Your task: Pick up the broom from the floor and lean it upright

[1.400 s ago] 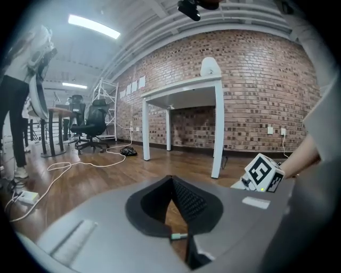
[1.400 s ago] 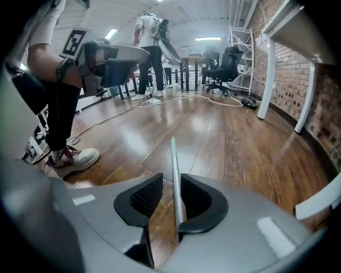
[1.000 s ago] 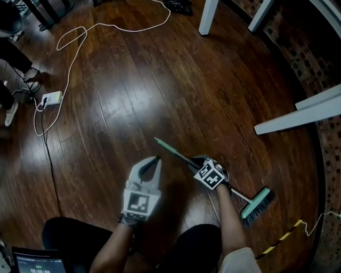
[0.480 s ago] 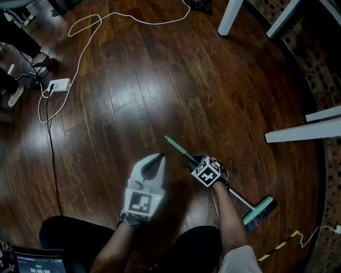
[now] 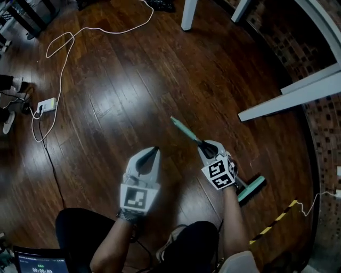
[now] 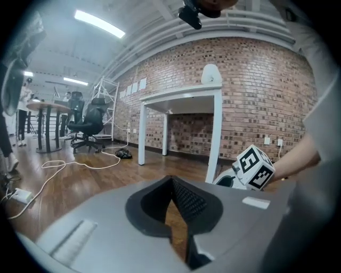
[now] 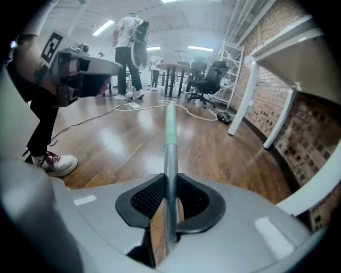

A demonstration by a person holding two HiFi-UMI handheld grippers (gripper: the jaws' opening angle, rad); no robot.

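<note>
1. Two grippers show in the head view, both held out over the dark wooden floor, a little apart.
2. Right gripper: jaws closing on the broom, handle clamped between the ribbed pads. Its own view shows the metal shaft running straight through the gap.
3. Left gripper: tips together, nothing between them, only floor seen through the slit behind the tips. Sits beside the broom handle, not touching it.
4. Broom position: handle tilted, green grip end pointing away from the person past the right gripper's tips. Green brush head is low at the person's right, behind the right gripper's marker cube. Cannot tell if the bristles touch the floor.
5. Broom is held at mid-shaft, leaning on nothing.
6. White table legs stand at the top, with a white beam at the right, in front of the brick wall.
7. White cable loops across the floor at upper left, down to a power strip.
8. Yellow-black tape lies on the floor at lower right, near the brush head.
9. Right gripper view: a person standing far back, and office chairs by a round table.
</note>
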